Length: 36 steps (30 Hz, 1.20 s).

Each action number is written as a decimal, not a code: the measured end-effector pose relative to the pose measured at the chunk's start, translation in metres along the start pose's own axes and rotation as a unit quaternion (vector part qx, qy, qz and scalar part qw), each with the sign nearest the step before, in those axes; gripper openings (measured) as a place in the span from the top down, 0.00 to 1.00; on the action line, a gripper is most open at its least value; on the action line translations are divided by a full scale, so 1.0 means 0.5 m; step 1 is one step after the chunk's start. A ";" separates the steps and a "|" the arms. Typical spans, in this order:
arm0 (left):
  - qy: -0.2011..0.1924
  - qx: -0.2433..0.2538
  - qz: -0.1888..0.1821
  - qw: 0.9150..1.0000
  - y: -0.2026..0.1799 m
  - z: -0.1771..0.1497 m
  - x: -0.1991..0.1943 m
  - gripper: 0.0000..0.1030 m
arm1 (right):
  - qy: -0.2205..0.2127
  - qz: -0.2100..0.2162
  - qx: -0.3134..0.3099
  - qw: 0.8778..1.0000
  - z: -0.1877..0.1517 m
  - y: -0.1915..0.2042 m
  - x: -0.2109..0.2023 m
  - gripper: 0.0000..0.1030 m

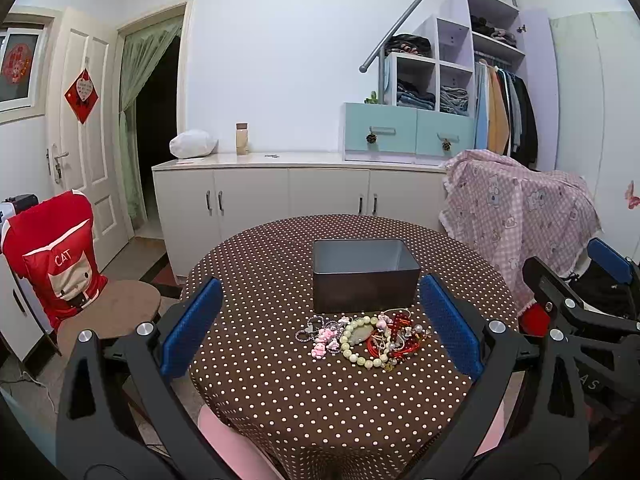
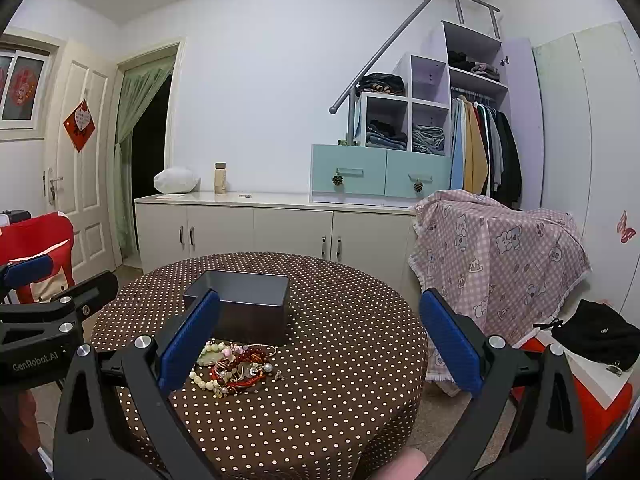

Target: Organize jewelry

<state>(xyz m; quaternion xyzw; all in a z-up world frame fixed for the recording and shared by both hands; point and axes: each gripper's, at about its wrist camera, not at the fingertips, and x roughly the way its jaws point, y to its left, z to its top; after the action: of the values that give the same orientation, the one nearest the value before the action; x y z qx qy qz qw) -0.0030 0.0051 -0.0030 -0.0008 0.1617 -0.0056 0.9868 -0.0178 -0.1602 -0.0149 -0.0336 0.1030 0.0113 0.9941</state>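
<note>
Currently both tongs hover above the near edge of a round tabletop (image 1: 256,264) covered in a brown cloth with white polka dots. Left tongs (image 1: 320,328): blue-padded fingers spread wide apart, nothing between them. Right tongs (image 2: 320,340): likewise spread wide, holding nothing.

Jewelry pile (image 1: 362,340) lies on the cloth just in front of a dark grey metal box (image 1: 366,276), close to its near wall; contact not resolvable. Box is open-topped, rectangular; its inside looks bare from the left wrist view. Pile contents that can be made out: pale green bead bracelet (image 1: 360,342), red bead strands (image 1: 396,326), small pink charms (image 1: 322,342), a pearl-like bead. In the right wrist view the pile (image 2: 236,368) sits beside the left finger of the right tongs, which partly hides it.

Legible writing:
- "GenRobot.AI" on the body of the left device, seen at the left edge of the right wrist view (image 2: 36,366).
- "CAT" in white on a red chair cover (image 1: 60,264), left of the tabletop.
- Partial letters "AS" on the right device, seen in the left wrist view; remainder cut off.
- Red diamond door hanging (image 1: 82,96) carries characters too small to read.

Pink checked cloth (image 2: 500,256) with cartoon figures drapes over something to the right.
</note>
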 end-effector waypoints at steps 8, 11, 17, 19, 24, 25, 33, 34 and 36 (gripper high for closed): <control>0.001 -0.001 0.001 1.000 0.001 0.000 0.000 0.06 | 0.000 0.000 0.000 1.000 0.001 -0.001 0.000 0.07; 0.002 -0.002 0.000 1.000 0.001 0.000 0.000 0.06 | 0.000 0.001 0.000 1.000 0.002 -0.001 0.000 0.07; 0.000 -0.001 0.001 1.000 0.001 -0.001 0.000 0.06 | -0.001 0.001 0.000 1.000 0.001 -0.002 -0.002 0.07; 0.000 -0.001 0.001 1.000 0.001 -0.001 -0.001 0.06 | -0.001 0.002 0.000 1.000 0.001 -0.002 -0.002 0.07; -0.001 -0.001 0.001 1.000 0.001 -0.001 0.000 0.06 | -0.001 0.001 0.000 1.000 0.001 -0.001 -0.002 0.07; 0.000 -0.001 0.001 1.000 0.001 -0.001 -0.001 0.06 | -0.001 0.001 0.000 1.000 0.001 -0.001 -0.002 0.07; 0.001 -0.001 0.000 1.000 0.001 -0.003 -0.001 0.06 | 0.002 0.002 0.000 1.000 0.000 -0.001 -0.004 0.07; 0.002 -0.001 0.000 1.000 0.001 -0.003 0.000 0.06 | 0.002 0.003 0.000 1.000 -0.001 -0.002 -0.005 0.07; 0.003 -0.001 0.000 1.000 0.001 -0.003 0.001 0.06 | 0.005 0.004 0.000 1.000 -0.001 -0.001 -0.004 0.07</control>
<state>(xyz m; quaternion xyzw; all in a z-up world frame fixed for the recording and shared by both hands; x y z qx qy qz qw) -0.0031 0.0053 -0.0047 -0.0016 0.1648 -0.0053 0.9863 -0.0199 -0.1605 -0.0148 -0.0329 0.1081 0.0148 0.9935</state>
